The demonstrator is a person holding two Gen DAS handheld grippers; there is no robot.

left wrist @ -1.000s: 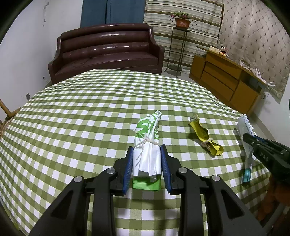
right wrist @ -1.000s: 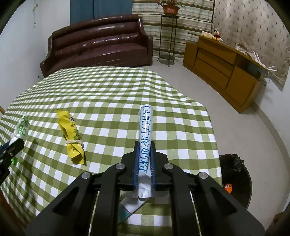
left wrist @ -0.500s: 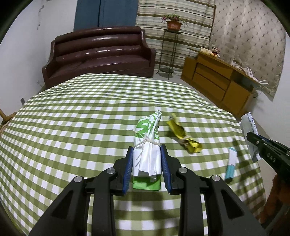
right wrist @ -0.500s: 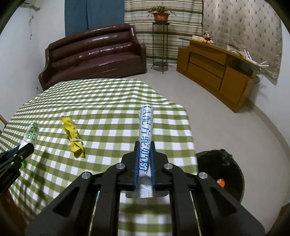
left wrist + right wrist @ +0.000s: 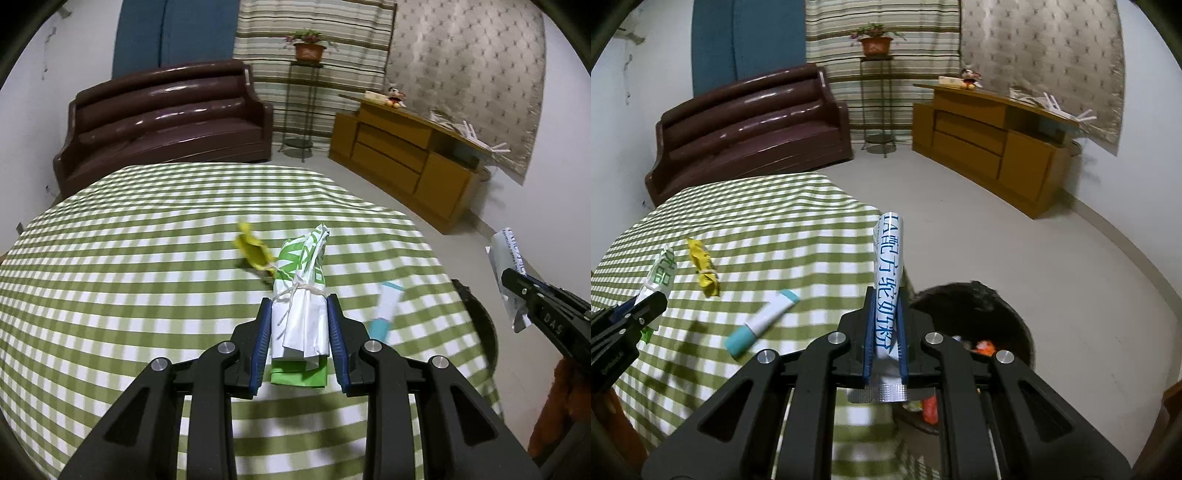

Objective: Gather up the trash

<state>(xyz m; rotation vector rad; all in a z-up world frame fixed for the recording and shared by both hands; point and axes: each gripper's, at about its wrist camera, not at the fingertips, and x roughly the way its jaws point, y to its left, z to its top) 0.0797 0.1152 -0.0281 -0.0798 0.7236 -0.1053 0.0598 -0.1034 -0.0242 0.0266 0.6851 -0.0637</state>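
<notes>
My left gripper [image 5: 298, 306] is shut on a green and white wrapper bundle [image 5: 301, 295] tied with string, held above the checked table [image 5: 129, 277]. My right gripper [image 5: 885, 299] is shut on a white wrapper with blue print [image 5: 888, 266], held past the table's right edge above a black trash bin [image 5: 979, 314] on the floor. A yellow tied wrapper [image 5: 703, 273] and a white and teal tube [image 5: 761, 321] lie on the table. The left view shows the yellow wrapper [image 5: 253, 251], the tube [image 5: 384, 310], the right gripper [image 5: 517, 288] and the bin's rim [image 5: 480, 325].
The bin holds some orange and white trash [image 5: 982, 347]. A brown sofa [image 5: 166, 122] stands beyond the table. A wooden cabinet [image 5: 406, 155] and a plant stand [image 5: 303, 92] are at the back right. Grey floor lies right of the table.
Both grippers have moved right with their wrappers. The right one has passed the table's edge and the bin now sits just below it. The tube has come into view on the table.
</notes>
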